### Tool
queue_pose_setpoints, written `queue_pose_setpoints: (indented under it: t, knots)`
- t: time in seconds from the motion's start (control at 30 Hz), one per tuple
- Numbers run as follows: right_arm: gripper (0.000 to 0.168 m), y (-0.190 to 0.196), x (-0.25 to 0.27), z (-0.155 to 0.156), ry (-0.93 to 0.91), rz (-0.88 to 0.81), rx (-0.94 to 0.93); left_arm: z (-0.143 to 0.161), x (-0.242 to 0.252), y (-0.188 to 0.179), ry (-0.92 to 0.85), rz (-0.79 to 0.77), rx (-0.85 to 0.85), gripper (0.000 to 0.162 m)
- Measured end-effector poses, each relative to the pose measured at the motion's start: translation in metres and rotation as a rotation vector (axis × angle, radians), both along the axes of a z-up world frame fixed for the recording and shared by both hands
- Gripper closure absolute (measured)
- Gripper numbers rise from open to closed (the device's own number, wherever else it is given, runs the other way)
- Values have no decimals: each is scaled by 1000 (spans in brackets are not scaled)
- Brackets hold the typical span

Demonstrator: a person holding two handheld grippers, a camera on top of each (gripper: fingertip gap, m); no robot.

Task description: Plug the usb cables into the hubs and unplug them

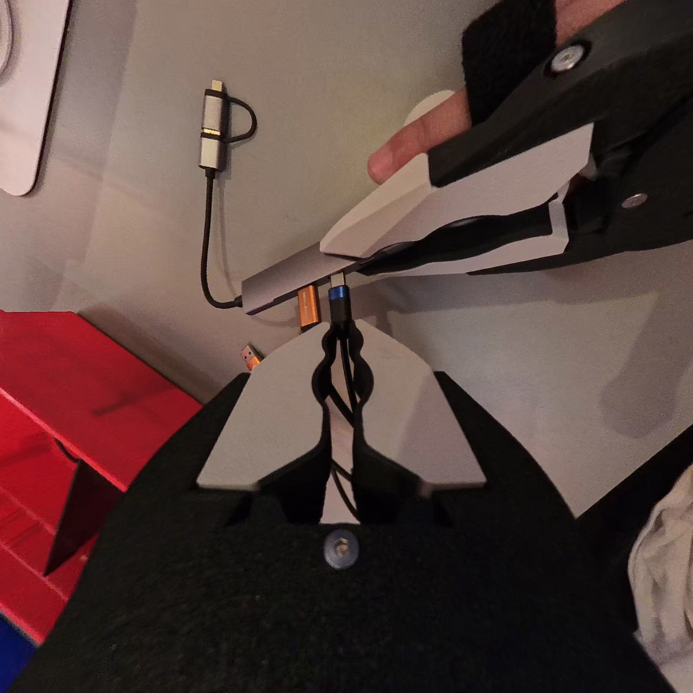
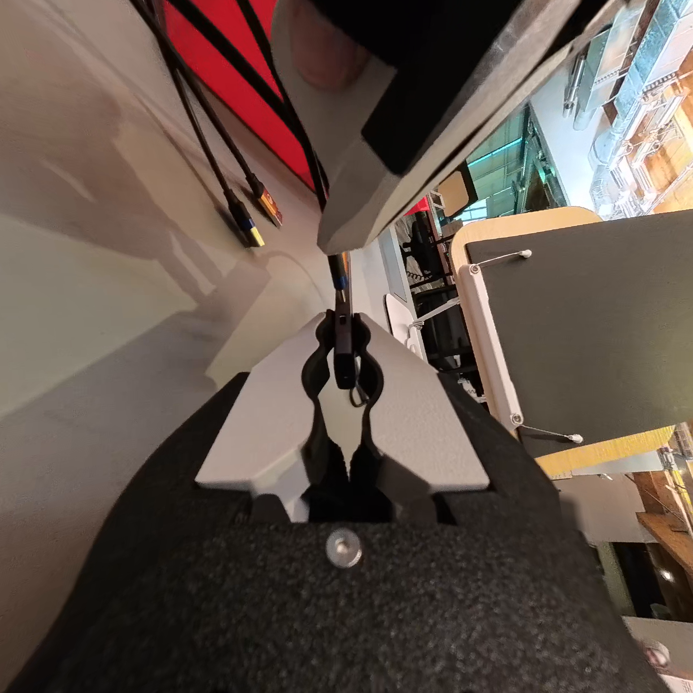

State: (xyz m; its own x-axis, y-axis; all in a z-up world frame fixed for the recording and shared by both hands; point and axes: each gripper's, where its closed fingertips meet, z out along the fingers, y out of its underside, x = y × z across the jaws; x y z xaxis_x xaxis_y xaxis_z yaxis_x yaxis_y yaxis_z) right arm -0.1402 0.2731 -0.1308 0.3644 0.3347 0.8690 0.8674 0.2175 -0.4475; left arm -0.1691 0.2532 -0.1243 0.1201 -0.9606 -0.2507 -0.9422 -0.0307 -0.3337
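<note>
Where the left hand-held gripper [image 1: 339,326] pinches together at its tips, it is clamped on the black cable [image 1: 347,375] just behind a blue-collared plug [image 1: 338,298]; the rest of that cable is hidden between the grey faceted fingers [image 1: 277,405]. The plug's metal tip sits at the edge of a slim grey metal hub [image 1: 285,279], beside an orange plug [image 1: 308,305]; whether it is fully seated is hard to tell. The right hand-held gripper [image 1: 337,258] is clamped flat on the hub's far end, covering it. In the right wrist view, the hub [image 2: 343,348] shows only as a dark narrow edge between wavy black pads. The hub's short cord ends in a two-part silver adapter [image 1: 213,127] lying on the pale counter [image 1: 487,356]. A loose orange plug [image 1: 250,358] lies partly hidden behind the left finger, near a red box [image 1: 75,375].
</note>
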Motion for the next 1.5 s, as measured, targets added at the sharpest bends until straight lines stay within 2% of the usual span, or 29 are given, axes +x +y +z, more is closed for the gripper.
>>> queue_pose_setpoints:
  t: [0.23, 0.5, 0.77, 0.9, 1.1, 1.27, 1.5]
  knots:
    - [161, -1, -3, -3, -44, 1, 21, -5, -1, 1, 23, 34, -11, 157]
    - [161, 2, 5, -1, -9, -17, 13, 3, 11, 5, 11, -46, 139, 157]
    - [161, 1, 3, -2, 19, 4, 21, 0, 11, 4, -147, -2, 62, 157]
    - [161, 2, 4, -3, -29, -9, 52, -3, 11, 5, -225, 27, 53, 157]
    - [161, 1, 7, 7, -65, 11, 119, 0, 13, 3, -461, 75, -43, 156]
    - [161, -3, -4, 0, -184, 29, 168, -14, 3, -2, -451, 81, -24, 152]
    - [158, -5, -7, -4, -284, 5, 218, -29, -2, -2, -463, 104, -11, 156]
